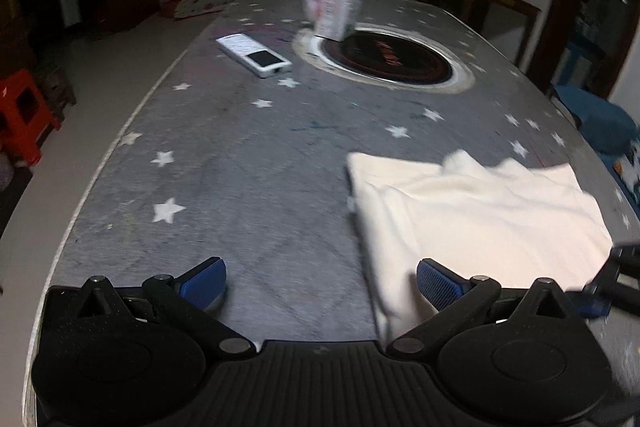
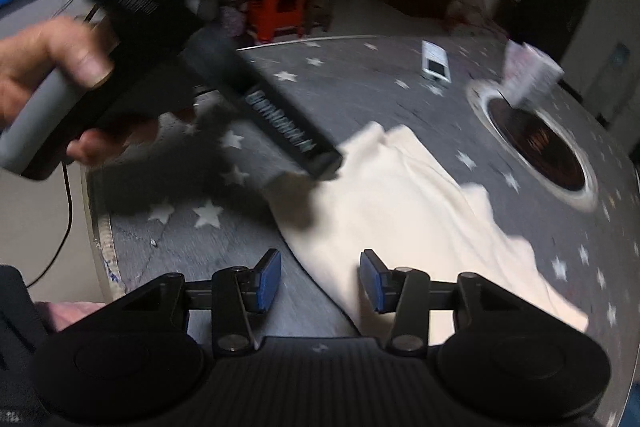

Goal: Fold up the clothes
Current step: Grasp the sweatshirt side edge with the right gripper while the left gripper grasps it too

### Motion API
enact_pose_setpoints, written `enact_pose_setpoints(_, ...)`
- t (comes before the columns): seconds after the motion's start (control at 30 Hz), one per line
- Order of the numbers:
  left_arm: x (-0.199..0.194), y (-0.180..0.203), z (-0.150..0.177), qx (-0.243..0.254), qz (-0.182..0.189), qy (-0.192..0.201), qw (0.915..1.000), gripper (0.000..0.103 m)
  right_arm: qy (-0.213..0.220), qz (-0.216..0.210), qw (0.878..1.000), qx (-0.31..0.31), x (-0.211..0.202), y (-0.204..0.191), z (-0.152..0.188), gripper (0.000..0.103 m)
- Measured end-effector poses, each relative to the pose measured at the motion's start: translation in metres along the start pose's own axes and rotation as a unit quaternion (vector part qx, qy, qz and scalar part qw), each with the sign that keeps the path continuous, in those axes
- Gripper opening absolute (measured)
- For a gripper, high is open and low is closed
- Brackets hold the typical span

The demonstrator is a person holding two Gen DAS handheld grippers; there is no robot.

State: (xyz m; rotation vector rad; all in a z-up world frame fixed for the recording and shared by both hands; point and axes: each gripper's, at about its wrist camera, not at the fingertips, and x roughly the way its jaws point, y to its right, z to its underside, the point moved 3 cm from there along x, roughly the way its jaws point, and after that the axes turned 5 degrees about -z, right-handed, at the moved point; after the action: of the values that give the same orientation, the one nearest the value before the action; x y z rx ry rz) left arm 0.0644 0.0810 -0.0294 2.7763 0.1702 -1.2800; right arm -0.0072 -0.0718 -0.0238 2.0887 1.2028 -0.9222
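A cream garment (image 1: 476, 215) lies folded flat on the grey star-patterned table (image 1: 240, 163), at the right of the left wrist view. My left gripper (image 1: 320, 283) is open and empty, just above the table at the garment's near left edge. Its right pad (image 1: 436, 285) is over the cloth. In the right wrist view the garment (image 2: 404, 211) lies ahead. My right gripper (image 2: 320, 279) is open and empty over its near corner. The left gripper's body (image 2: 224, 79), held by a hand, hovers over the cloth's far left edge.
A white remote (image 1: 254, 55), a tissue box (image 1: 338, 5) and a round black hotplate (image 1: 386, 57) sit at the table's far end. A red stool (image 2: 278, 3) stands on the floor beyond the table. A blue cushion (image 1: 600, 119) lies past the right edge.
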Motion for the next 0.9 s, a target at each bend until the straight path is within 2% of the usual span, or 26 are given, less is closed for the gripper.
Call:
enact_pose_setpoints(0.33,0.007,-0.017,-0.006,-0.082,0.041,-0.027,0.9954,0.103,0.004,0.024,0.998,-0.057,0.037,-0.019,-0.018,0.041)
enact_pose_setpoints(0.37,0.008,-0.018,-0.006,-0.091,0.047,-0.031,0.9943,0.103,0.006,0.026,0.998,-0.056,0.038,-0.018,-0.019,0.04)
enact_pose_setpoints(0.4,0.01,-0.018,-0.006,-0.099,0.054,-0.035,0.993,0.103,0.007,0.028,0.998,-0.054,0.039,-0.018,-0.02,0.031)
enact_pose_setpoints(0.43,0.011,-0.018,-0.006,-0.107,0.061,-0.038,0.9917,0.103,0.009,0.031,0.998,-0.052,0.039,-0.018,-0.02,0.026)
enact_pose_setpoints(0.57,0.017,-0.016,-0.007,-0.134,0.079,-0.052,0.9865,0.103,0.025,0.016,0.999,-0.016,0.03,-0.008,-0.024,0.016)
enact_pose_setpoints(0.73,0.025,-0.01,-0.011,-0.161,0.095,-0.064,0.9802,0.103,0.049,-0.001,0.998,0.029,0.014,0.006,-0.025,0.014)
enact_pose_setpoints(0.9,0.03,-0.001,-0.015,-0.184,0.129,-0.077,0.9714,0.102,0.068,-0.013,0.996,0.058,-0.002,0.016,-0.025,0.014)
